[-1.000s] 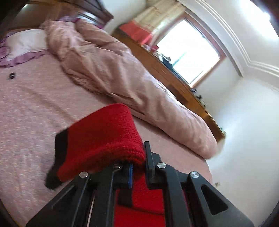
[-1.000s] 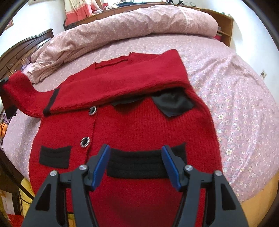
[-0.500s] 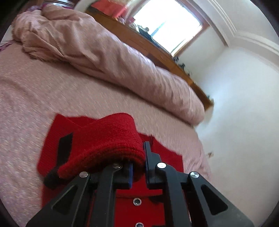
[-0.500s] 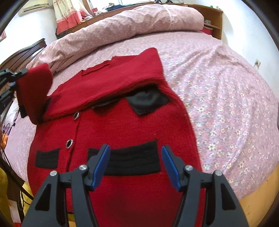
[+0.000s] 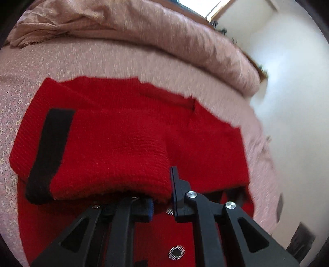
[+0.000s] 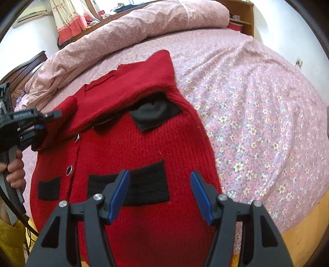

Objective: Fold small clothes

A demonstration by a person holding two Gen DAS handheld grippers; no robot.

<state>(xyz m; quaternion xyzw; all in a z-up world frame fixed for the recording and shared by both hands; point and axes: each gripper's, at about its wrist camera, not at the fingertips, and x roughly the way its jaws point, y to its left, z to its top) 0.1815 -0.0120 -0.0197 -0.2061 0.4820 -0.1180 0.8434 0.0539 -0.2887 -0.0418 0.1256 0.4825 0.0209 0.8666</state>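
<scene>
A red knit cardigan point(image 6: 144, 143) with black pockets point(image 6: 148, 184) and buttons point(image 6: 70, 169) lies flat on the bed. One sleeve point(image 6: 131, 92) lies folded across its chest, black cuff point(image 6: 154, 113) showing. My left gripper point(image 5: 162, 197) is shut on the other red sleeve point(image 5: 115, 160), whose black cuff point(image 5: 51, 147) drapes over the jaws, low above the cardigan's upper part point(image 5: 205, 152). The right wrist view shows this left gripper point(image 6: 45, 121) at the cardigan's left shoulder. My right gripper point(image 6: 160, 191) stands open over the lower front, nothing between its blue pads point(image 6: 119, 195).
The bed has a pink flowered sheet point(image 6: 257, 123) and a rolled pink duvet point(image 6: 133, 26) along its far side. The bed's wooden edge point(image 6: 304, 236) runs at the lower right. A person's hand point(image 6: 14, 170) holds the left gripper's handle. A wooden shelf point(image 6: 240, 18) stands behind.
My left gripper has carried the sleeve down and inward, from beside the cardigan to over its chest. The right gripper has drifted slightly and stays open.
</scene>
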